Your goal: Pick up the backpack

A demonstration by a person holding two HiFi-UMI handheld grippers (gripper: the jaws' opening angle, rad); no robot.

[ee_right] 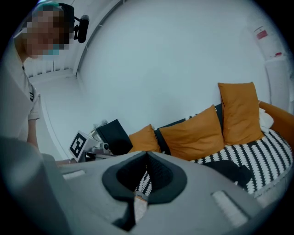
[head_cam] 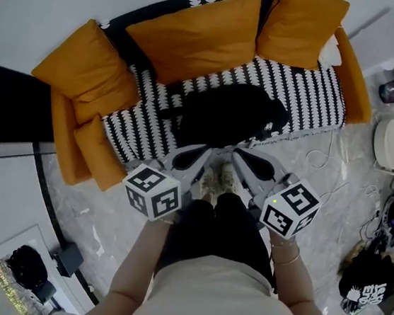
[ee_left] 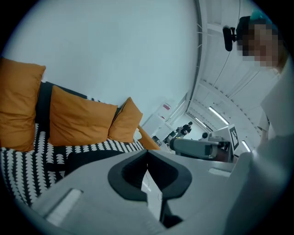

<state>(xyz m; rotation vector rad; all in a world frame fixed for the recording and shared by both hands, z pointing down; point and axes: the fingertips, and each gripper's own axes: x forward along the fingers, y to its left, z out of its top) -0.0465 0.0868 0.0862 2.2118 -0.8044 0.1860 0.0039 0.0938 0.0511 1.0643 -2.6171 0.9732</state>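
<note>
Backpack (head_cam: 231, 114), black, lies on the b/w patterned sofa (head_cam: 312, 89) seat, near its front edge, w/ orange cushions (head_cam: 198, 36) behind it. Left gripper (head_cam: 198, 157) & right gripper (head_cam: 239, 160) hang side by side above the marble floor (head_cam: 337, 177) in front of the sofa. Tips point toward the backpack, apart from it. Both grippers have jaws pressed together w/ nothing between them. Person's legs show below the grippers.

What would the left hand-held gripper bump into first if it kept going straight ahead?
Probably the black backpack lying on the sofa; depth is unclear, so the seat's front edge could come first.
</note>
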